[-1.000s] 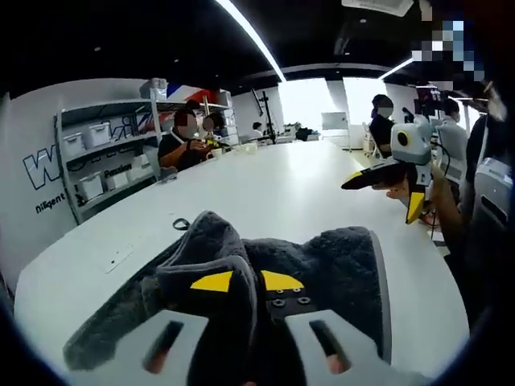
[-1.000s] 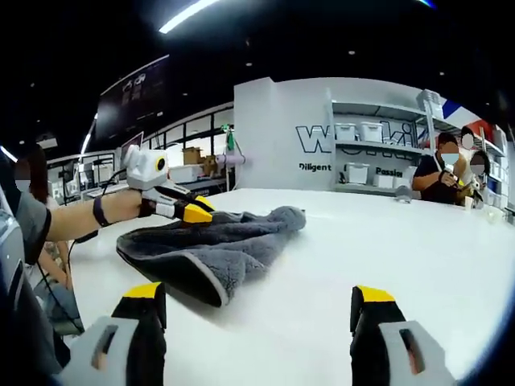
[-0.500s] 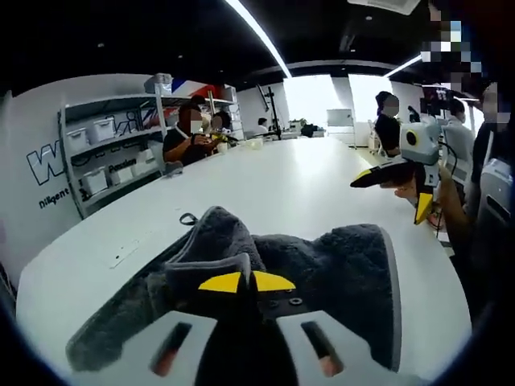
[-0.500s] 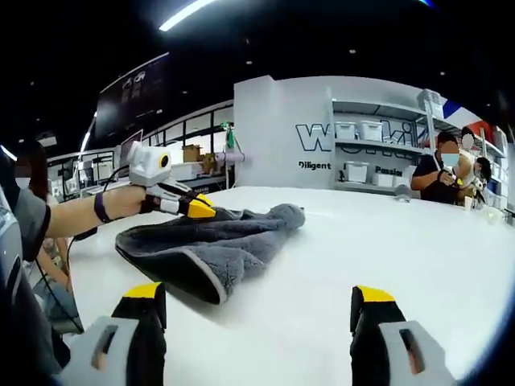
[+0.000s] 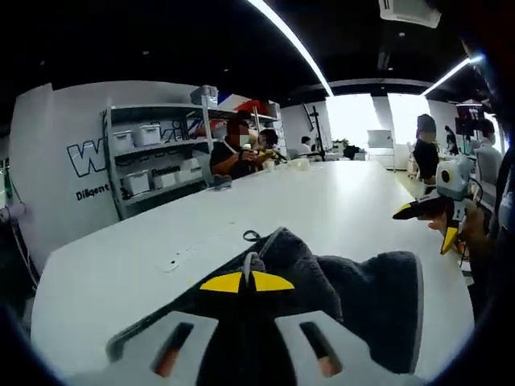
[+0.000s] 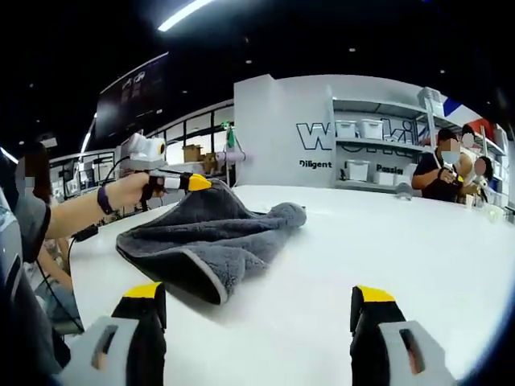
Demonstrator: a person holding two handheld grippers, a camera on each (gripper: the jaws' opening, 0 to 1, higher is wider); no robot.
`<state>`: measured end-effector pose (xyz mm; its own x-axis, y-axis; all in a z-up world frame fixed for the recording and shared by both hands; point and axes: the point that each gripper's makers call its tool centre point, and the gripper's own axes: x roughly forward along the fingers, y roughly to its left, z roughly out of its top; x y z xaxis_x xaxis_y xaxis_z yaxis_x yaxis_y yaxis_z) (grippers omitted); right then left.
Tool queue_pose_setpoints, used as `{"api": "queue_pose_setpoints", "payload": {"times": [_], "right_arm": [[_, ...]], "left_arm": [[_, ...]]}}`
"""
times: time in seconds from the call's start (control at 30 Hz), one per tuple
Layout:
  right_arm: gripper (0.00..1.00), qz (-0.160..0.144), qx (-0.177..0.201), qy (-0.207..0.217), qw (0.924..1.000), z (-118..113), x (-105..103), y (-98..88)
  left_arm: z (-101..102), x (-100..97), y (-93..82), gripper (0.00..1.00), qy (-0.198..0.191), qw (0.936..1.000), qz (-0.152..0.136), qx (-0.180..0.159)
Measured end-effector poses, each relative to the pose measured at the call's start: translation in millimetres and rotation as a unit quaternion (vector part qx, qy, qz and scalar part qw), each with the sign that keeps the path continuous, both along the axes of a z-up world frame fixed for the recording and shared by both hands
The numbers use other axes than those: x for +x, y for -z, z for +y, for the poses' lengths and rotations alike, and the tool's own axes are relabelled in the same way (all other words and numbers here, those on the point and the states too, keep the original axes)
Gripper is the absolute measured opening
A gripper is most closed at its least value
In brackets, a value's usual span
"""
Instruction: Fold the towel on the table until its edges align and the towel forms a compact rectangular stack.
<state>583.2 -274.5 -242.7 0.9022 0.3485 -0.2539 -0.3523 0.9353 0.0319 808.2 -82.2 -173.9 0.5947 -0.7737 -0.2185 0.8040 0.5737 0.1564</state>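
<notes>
Pinching the grey towel, the left gripper has its yellow tips clenched on a raised fold. The right gripper view shows that peak at 10 o'clock, towel on the white table. Right gripper released, jaws wide, touching nothing.

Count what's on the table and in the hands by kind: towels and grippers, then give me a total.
Towels: 1, the grey towel on the white table
Grippers: 2, the left gripper pinching and lifting the towel, the right gripper open above the table
Total: 3
</notes>
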Motion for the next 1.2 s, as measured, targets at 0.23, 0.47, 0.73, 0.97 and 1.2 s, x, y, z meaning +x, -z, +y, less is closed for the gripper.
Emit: {"api": "queue_pose_setpoints", "payload": {"times": [0.23, 0.47, 0.73, 0.97, 1.2], "right_arm": [[0.99, 0.002, 0.003, -0.003, 1.0000, 1, 1, 0.3], [0.99, 0.002, 0.003, -0.003, 1.0000, 1, 0, 0.7], [0.99, 0.005, 0.003, 0.001, 1.0000, -1, 0, 3.1], [0.99, 0.006, 0.002, 0.002, 1.0000, -1, -1, 4.3], [0.99, 0.012, -0.001, 0.005, 0.9999, -3, -2, 7.4]], "left_arm": [[39, 33.8, -12.6, 0.04, -0.067, 0.9977, -0.007, -0.009], [68, 60.7, -10.6, 0.04, -0.113, 0.9934, -0.016, 0.010], [91, 83.9, -6.3, 0.04, -0.154, 0.9877, -0.014, 0.022], [112, 108.9, 30.3, 0.04, -0.193, 0.9787, 0.031, 0.063], [123, 120.6, 85.3, 0.04, -0.222, 0.9654, 0.084, 0.109]]}}
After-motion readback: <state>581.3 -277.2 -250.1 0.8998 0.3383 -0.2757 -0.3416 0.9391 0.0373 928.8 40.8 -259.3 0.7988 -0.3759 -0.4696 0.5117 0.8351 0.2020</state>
